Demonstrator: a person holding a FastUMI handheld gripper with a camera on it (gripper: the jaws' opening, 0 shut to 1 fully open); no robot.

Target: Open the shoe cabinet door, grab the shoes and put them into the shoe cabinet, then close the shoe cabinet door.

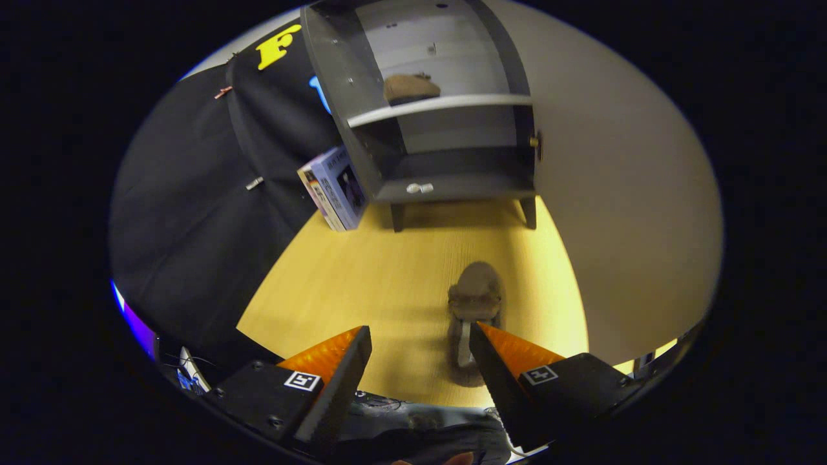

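Observation:
A grey shoe cabinet (pixel 362 129) stands at the far end of the yellow wooden floor (pixel 362 284), its door (pixel 614 194) swung wide open to the right. One brown shoe (pixel 409 88) rests on the cabinet's white upper shelf (pixel 439 106). A second brown shoe (pixel 475 300) lies on the floor just ahead of my right finger, toe pointing toward the cabinet. My gripper (pixel 420 339) is open, nothing between its fingers; the right fingertip (pixel 486 336) overlaps the shoe's heel end in the view.
A printed cardboard box (pixel 333 187) leans against the cabinet's left side. Black cloth (pixel 194 213) walls the left. The open door panel bounds the floor on the right. Cables and small items (pixel 190 374) lie near my left finger.

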